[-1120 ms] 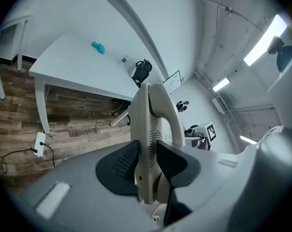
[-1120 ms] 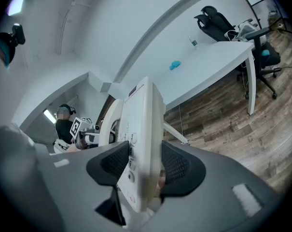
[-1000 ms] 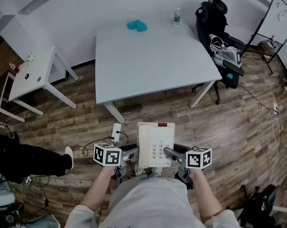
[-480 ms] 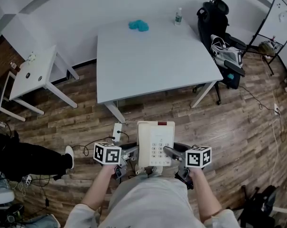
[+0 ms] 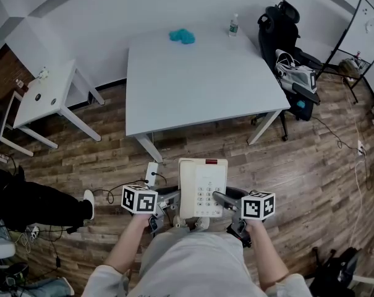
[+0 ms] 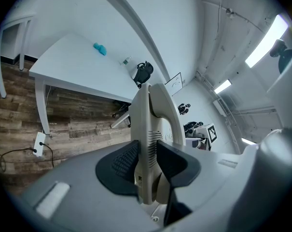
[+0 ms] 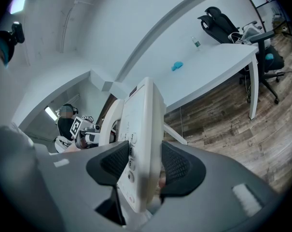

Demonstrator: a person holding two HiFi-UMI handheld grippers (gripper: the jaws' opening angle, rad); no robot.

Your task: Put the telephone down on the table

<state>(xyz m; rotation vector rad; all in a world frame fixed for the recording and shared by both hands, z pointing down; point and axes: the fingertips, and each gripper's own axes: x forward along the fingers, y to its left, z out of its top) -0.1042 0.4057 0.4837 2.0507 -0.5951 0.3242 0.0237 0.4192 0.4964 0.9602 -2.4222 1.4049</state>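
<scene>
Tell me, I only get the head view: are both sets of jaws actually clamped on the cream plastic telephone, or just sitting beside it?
Observer: In the left gripper view, the left gripper has its black ribbed pads pressed on both faces of the cream plastic telephone, at the handset edge.
Operator: And the right one?
Observer: The right gripper view shows the right gripper clamped on the opposite edge, one pad on the face beside the number keys, the other on the back.
</scene>
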